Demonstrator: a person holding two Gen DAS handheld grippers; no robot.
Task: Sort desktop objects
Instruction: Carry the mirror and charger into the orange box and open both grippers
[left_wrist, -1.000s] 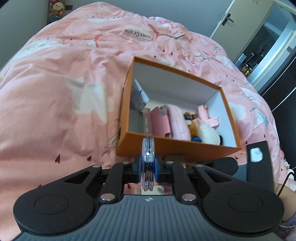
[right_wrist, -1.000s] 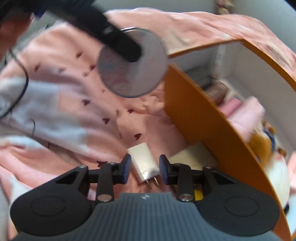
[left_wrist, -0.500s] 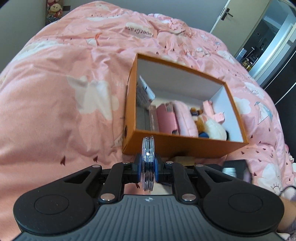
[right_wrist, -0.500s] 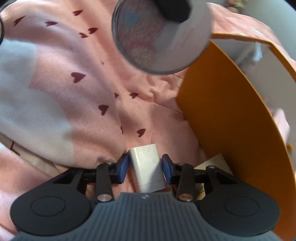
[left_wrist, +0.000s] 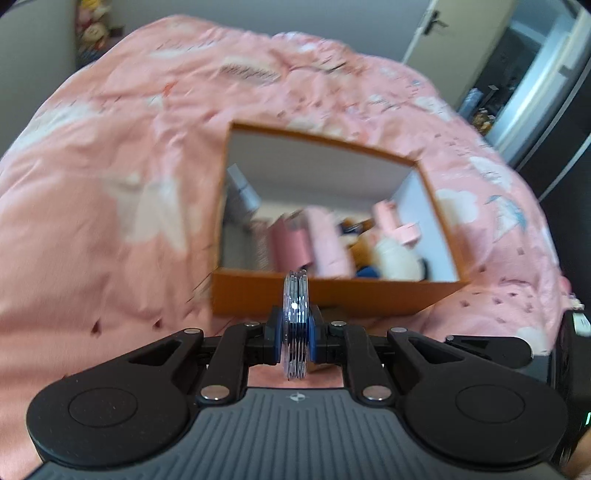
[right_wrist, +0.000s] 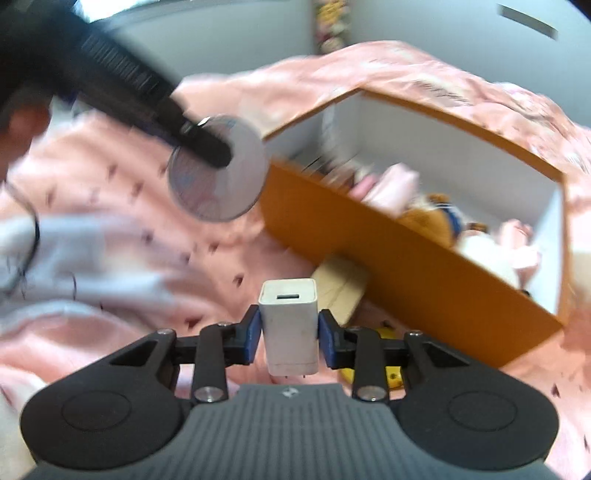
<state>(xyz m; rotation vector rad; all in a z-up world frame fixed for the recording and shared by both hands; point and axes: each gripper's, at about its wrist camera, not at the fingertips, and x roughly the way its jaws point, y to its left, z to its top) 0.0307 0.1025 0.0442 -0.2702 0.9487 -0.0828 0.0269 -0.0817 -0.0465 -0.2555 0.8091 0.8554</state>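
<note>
My left gripper (left_wrist: 295, 334) is shut on a stack of thin round silvery discs (left_wrist: 295, 302), seen edge-on, just before the near wall of an open orange box (left_wrist: 351, 297). From the right wrist view the discs (right_wrist: 221, 192) hang left of the box (right_wrist: 369, 243) in the left gripper (right_wrist: 216, 155). My right gripper (right_wrist: 289, 332) has its jaws closing, both pads pressed on a white USB charger (right_wrist: 290, 314), port end forward, held clear of the pink duvet (right_wrist: 129, 258).
Pink cases (left_wrist: 325, 243) and a plush toy (left_wrist: 395, 258) fill the box. A pale wooden block (right_wrist: 340, 288) lies against its near wall, and a yellow item (right_wrist: 391, 373) shows under my right finger. A doorway (left_wrist: 535, 74) lies beyond the bed.
The right gripper has lifted the charger off the duvet, rolled, and swung towards the box. The left gripper with the discs has drifted a little nearer the box.
</note>
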